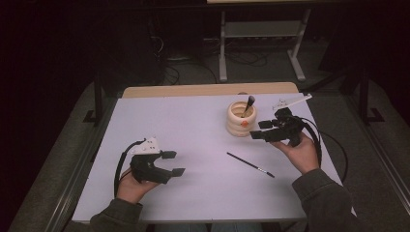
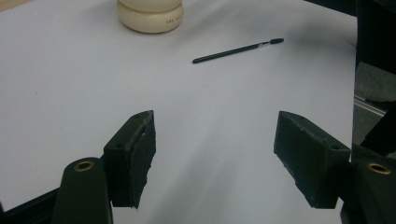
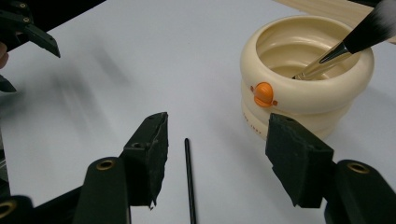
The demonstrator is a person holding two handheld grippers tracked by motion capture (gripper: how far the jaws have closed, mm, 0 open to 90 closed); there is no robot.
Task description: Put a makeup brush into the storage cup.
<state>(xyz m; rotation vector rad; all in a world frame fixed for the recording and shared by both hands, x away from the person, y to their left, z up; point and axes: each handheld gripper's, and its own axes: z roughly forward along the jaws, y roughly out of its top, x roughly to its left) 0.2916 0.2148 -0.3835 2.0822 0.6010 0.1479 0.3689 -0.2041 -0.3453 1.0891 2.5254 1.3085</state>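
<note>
A cream ringed pot [image 1: 240, 119] with an orange knob stands on the white table, and a makeup brush [image 1: 249, 105] leans inside it. A thin black brush [image 1: 250, 164] lies flat on the table in front of the pot. My right gripper [image 1: 261, 130] hovers open just right of the pot, above the table. In the right gripper view the thin black brush [image 3: 189, 179] lies on the table between and beyond the spread jaws, with the pot [image 3: 303, 79] at upper right. My left gripper [image 1: 173, 163] rests open at front left, nothing between its jaws. The left gripper view has the thin brush [image 2: 237, 50] ahead.
The white table [image 1: 193, 130] has a wooden strip along its far edge. A grey metal frame stands on the dark floor beyond. Cables trail from both grippers. A white marker plate sticks out behind the right gripper.
</note>
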